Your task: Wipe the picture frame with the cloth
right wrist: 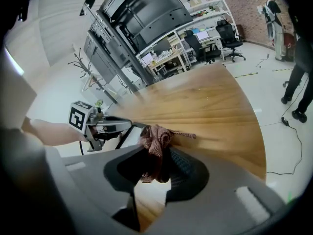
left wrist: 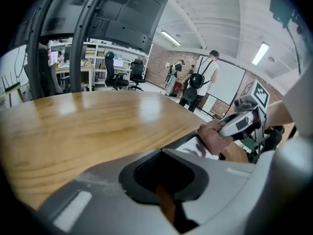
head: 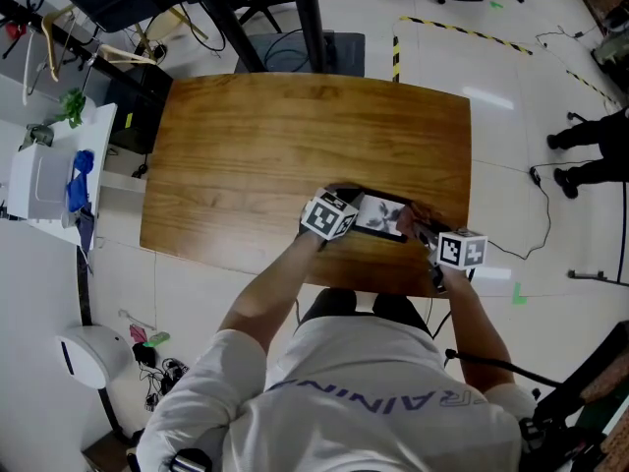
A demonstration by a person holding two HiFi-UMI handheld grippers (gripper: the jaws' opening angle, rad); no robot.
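The picture frame (head: 378, 216) lies flat by the near edge of the table (head: 295, 136), long axis left to right between my tongs; the cloth (right wrist: 154, 143), clenched in my right gripper (right wrist: 155, 153), rests on its right end; my left gripper (left wrist: 164, 173) looks clamped on its left end; I judge the wipe runs leftward.

Wooden table (head: 246, 165) on glossy pale floor (head: 511, 57)

A wooden table (head: 295, 136) with a glossy brown top and rounded corners stands on a pale floor (head: 491, 57). A picture frame (head: 378, 214) lies flat on it near the front edge, right of the middle, its long side along that edge
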